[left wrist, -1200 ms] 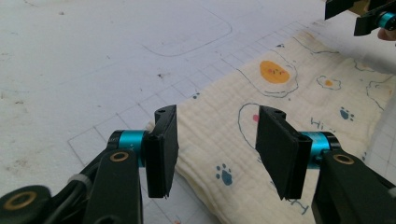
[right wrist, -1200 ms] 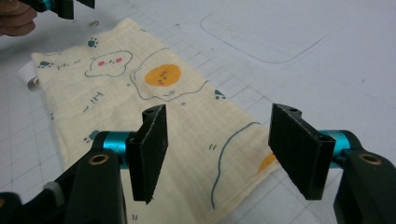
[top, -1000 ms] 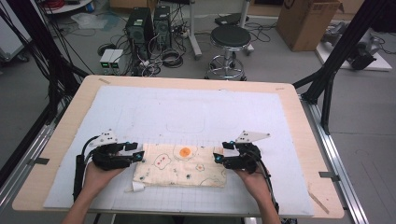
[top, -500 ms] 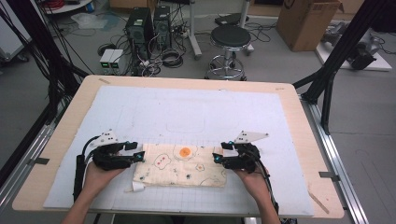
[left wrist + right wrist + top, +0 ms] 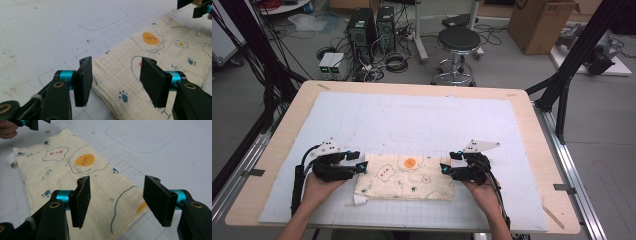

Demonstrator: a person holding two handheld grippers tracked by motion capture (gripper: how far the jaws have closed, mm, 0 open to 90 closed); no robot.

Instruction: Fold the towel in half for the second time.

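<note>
A cream cloth (image 5: 404,177) printed with a fried egg, paw prints and small drawings lies flat on the white gridded mat (image 5: 422,125) near the table's front edge. My left gripper (image 5: 361,167) stands open at the cloth's left far corner, its jaws wide apart above the cloth's edge (image 5: 115,77). My right gripper (image 5: 444,169) stands open at the right far corner, its jaws spread over the cloth (image 5: 113,192). Nothing is held between either pair of jaws. A small white tag (image 5: 358,199) sticks out at the cloth's near left corner.
The mat covers most of a wooden table (image 5: 272,150). Beyond the far edge stand a black stool (image 5: 459,42), computer towers (image 5: 372,25) and tangled cables on the floor. A cardboard box (image 5: 544,22) sits at the far right. Black frame legs (image 5: 562,85) flank the table.
</note>
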